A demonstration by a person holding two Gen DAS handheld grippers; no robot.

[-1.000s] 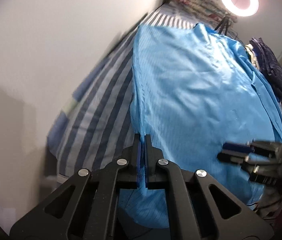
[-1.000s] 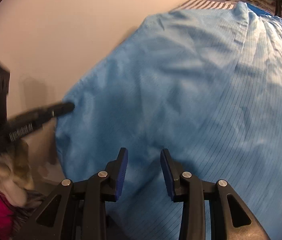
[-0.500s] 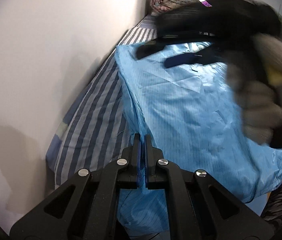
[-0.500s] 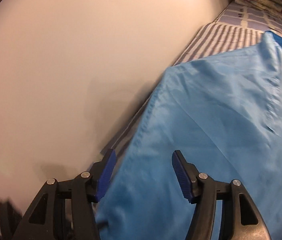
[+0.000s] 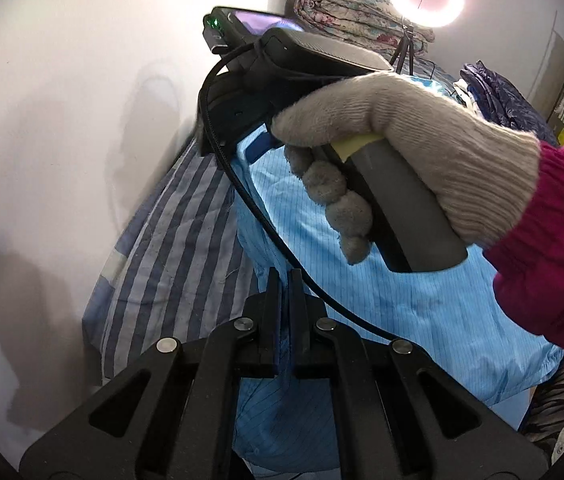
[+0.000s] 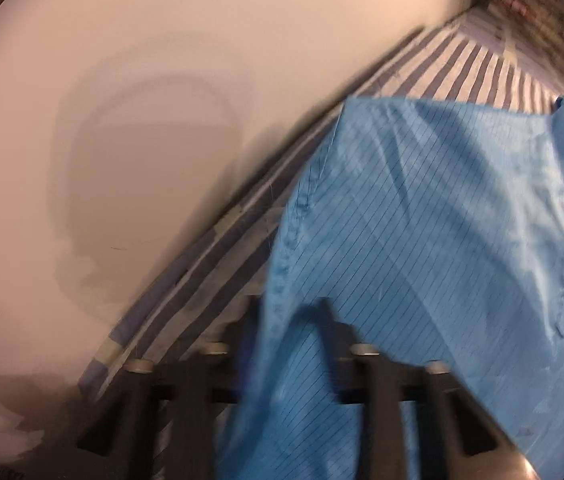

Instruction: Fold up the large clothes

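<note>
Striped bedsheet [image 5: 170,248] meets wall [image 5: 82,80]; blue garment [image 6: 442,220] seemingly draped across.

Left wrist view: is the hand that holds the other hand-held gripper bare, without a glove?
No, the hand wears a beige knitted glove, which meets a pink sleeve at the wrist.
</note>
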